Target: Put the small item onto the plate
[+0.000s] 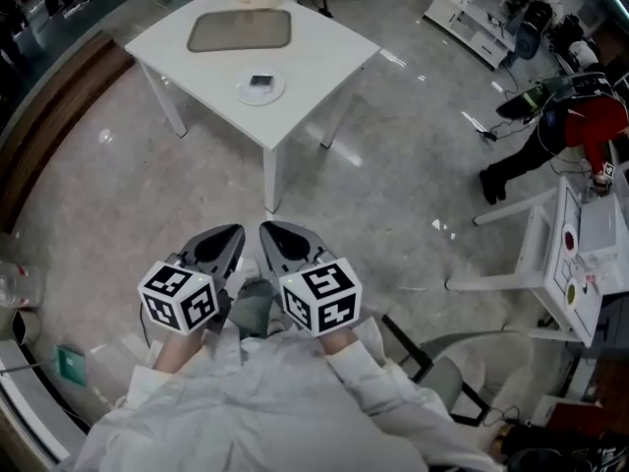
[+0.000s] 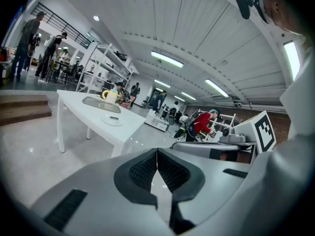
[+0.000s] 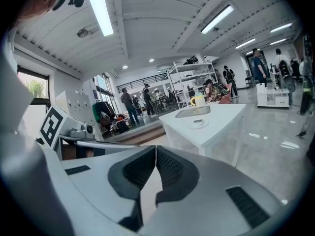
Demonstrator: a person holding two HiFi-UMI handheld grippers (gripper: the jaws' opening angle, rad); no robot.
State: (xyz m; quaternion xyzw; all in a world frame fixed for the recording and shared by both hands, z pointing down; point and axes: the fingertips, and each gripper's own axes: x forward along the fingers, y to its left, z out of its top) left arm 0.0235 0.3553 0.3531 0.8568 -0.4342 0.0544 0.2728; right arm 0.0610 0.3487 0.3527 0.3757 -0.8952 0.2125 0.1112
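L gripper (image 2: 157, 154) and R gripper (image 3: 156, 150) both w/ jaws together, nothing betw them, side by side over the floor (image 1: 393, 185), well apart from the white tabletop (image 1: 324, 52); small dark item (image 1: 260, 81) lies on the plate (image 1: 242, 92) near tabletop's front corner; tray (image 1: 240, 30) just behind it

Floor (image 1: 413, 165) glossy stone (reflecting lamps); table (image 1: 324, 57) smooth matt white.

Item (image 1: 260, 81) on plate (image 1: 243, 93) too small, perhaps flat.
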